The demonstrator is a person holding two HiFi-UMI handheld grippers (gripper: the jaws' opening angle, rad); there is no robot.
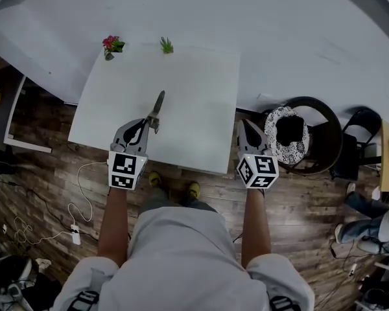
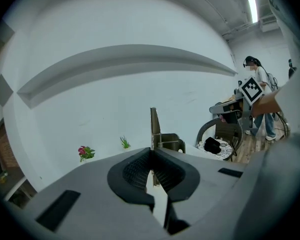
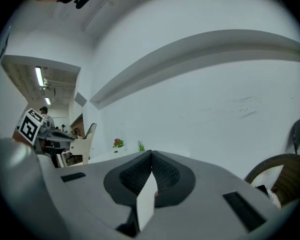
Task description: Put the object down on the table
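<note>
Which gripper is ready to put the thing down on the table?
Left. The left gripper is shut on the long metal object, held over the white table. The right gripper is shut and empty at the table's edge.

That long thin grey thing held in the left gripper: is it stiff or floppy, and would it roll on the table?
Probably stiff: the long grey tool juts straight out of the left gripper over the white table without sagging. It looks thin and flat edge-on, so it should lie still rather than roll. Gripped at one end only, it might pivot.
</note>
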